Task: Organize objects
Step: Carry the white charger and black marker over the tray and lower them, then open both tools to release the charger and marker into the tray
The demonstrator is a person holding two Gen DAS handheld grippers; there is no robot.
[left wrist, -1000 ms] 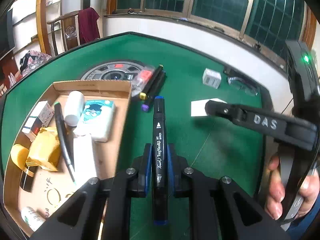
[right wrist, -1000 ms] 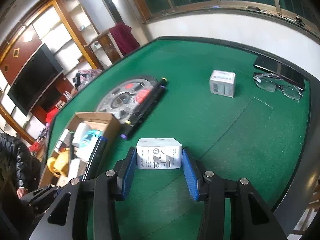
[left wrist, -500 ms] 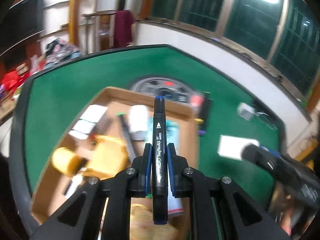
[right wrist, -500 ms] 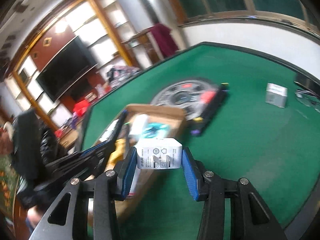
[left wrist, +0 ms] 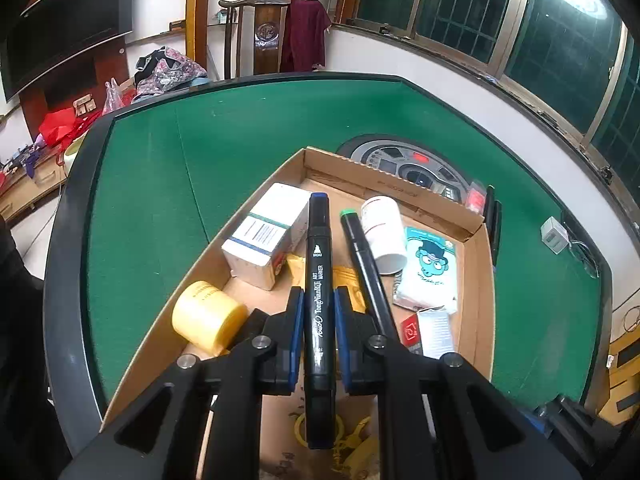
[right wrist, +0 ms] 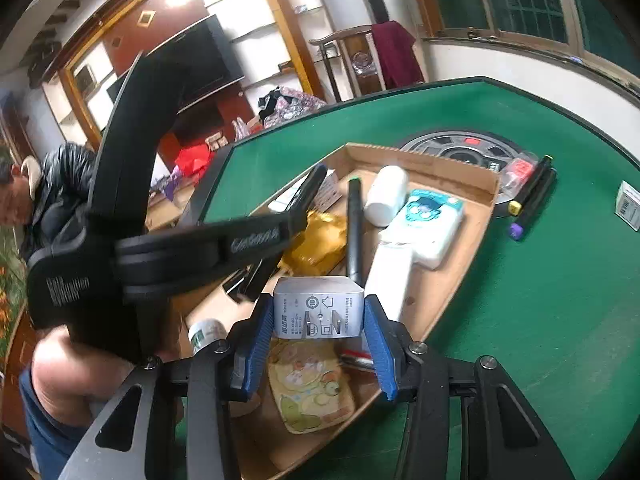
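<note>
Both of my claws have moved from over the green table (left wrist: 160,184) to over the cardboard box (left wrist: 474,264). My left claw (left wrist: 319,320) is squeezed tight on one black marker (left wrist: 319,280) with a blue tip, which points straight out over the box. My right claw (right wrist: 319,320) is squeezed tight on one white plug (right wrist: 319,307), held up above the near end of the box (right wrist: 448,280).

Inside the box I count one yellow tape roll (left wrist: 208,316), one white carton (left wrist: 268,236), one white bottle (left wrist: 382,234), one tissue pack (left wrist: 428,272) with a cartoon face, and one more black marker with a green tip (left wrist: 362,256) lying flat. Two more markers (right wrist: 532,200) lie side by side on the table, just past the box.

Only the left view shows the yellow tape roll and the whole white carton. Only the right view shows a cartoon pouch (right wrist: 310,384) in the near end of the box, a second small white bottle (right wrist: 206,334) near it, and a small white box (right wrist: 628,204) far off on the table. It also shows my left claw (right wrist: 316,184) from the side, reaching over the box.
</note>
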